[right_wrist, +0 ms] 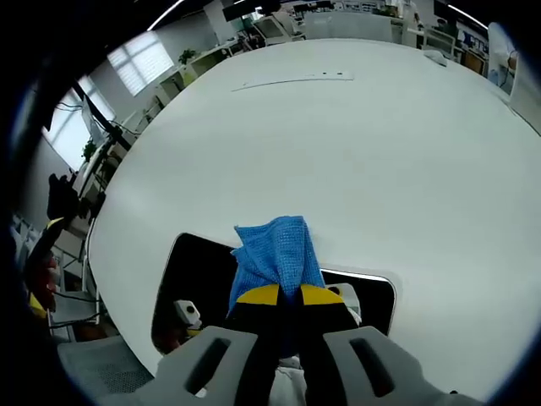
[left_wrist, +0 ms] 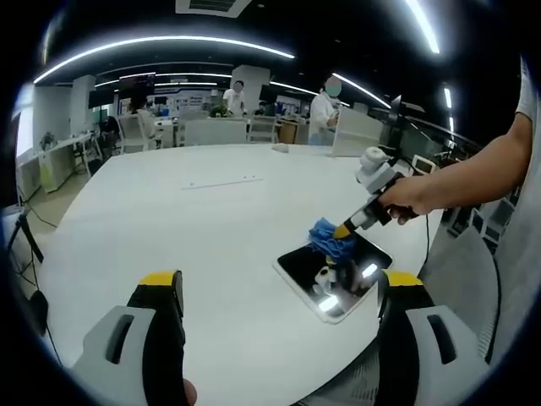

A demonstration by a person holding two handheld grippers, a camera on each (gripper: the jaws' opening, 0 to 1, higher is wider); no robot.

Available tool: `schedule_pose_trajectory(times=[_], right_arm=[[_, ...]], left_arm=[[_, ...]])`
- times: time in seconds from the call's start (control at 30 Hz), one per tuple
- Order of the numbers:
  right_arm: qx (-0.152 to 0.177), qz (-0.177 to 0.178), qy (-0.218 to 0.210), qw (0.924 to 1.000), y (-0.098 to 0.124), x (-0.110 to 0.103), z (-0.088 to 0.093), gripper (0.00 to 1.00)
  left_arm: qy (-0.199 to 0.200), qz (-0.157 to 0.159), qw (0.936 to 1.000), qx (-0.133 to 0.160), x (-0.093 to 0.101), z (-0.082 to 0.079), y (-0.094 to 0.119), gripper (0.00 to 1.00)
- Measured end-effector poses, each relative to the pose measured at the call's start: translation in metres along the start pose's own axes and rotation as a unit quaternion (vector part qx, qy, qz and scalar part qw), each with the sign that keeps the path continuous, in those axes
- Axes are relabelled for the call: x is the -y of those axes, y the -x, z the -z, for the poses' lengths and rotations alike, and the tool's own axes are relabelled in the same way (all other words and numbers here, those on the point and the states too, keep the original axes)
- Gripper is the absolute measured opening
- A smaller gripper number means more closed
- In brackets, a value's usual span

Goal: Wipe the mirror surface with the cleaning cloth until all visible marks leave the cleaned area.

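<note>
A flat rectangular mirror point(left_wrist: 334, 272) with a white rim lies on the white table point(left_wrist: 211, 228) near its right edge. In the left gripper view my right gripper point(left_wrist: 341, 232), held by a person's hand, presses a blue cleaning cloth point(left_wrist: 328, 238) on the mirror's far end. In the right gripper view the right gripper point(right_wrist: 290, 295) is shut on the blue cloth point(right_wrist: 275, 256), which rests on the dark mirror point(right_wrist: 199, 275). My left gripper point(left_wrist: 279, 292) stands open above the table, left of the mirror, with nothing between its jaws.
The round white table point(right_wrist: 355, 152) stretches far ahead. A thin strip point(left_wrist: 221, 183) lies on its far part. People stand among desks and chairs point(left_wrist: 254, 127) at the back. The table edge point(left_wrist: 439, 254) runs just right of the mirror.
</note>
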State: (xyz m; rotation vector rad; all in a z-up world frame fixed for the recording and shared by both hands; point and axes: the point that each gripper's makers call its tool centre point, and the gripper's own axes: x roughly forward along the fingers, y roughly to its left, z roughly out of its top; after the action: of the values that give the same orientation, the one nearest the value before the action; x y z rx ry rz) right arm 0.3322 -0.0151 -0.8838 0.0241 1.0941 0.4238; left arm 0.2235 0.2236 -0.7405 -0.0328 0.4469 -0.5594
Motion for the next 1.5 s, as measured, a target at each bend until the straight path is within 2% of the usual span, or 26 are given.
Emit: schedule_pose_trajectory(times=[0.33,0.77,1.1,1.2,1.5], right_arm=[[-0.001,0.013,0.002,0.9999,0.008,0.002,0.003,0.02],[0.013,0.021,0.003,0.9997,0.004,0.004,0.003,0.02],[0.024,0.026,-0.009,0.9993,0.017,-0.001,0.017,0.02],[0.026,0.026,-0.009,0.9993,0.013,0.001,0.019,0.02],[0.031,0.026,-0.006,0.9992,0.019,-0.005,0.03,0.02]], left_arm=[[-0.001,0.0,1.0,0.0,0.002,-0.002,0.0,0.95],[-0.006,0.002,1.0,-0.002,0.004,-0.005,0.002,0.95],[-0.012,0.008,0.9999,-0.003,0.009,-0.007,-0.001,0.95],[-0.013,0.011,0.9998,-0.004,0.009,-0.005,-0.001,0.95],[-0.013,0.012,0.9998,-0.005,0.01,-0.001,0.001,0.95]])
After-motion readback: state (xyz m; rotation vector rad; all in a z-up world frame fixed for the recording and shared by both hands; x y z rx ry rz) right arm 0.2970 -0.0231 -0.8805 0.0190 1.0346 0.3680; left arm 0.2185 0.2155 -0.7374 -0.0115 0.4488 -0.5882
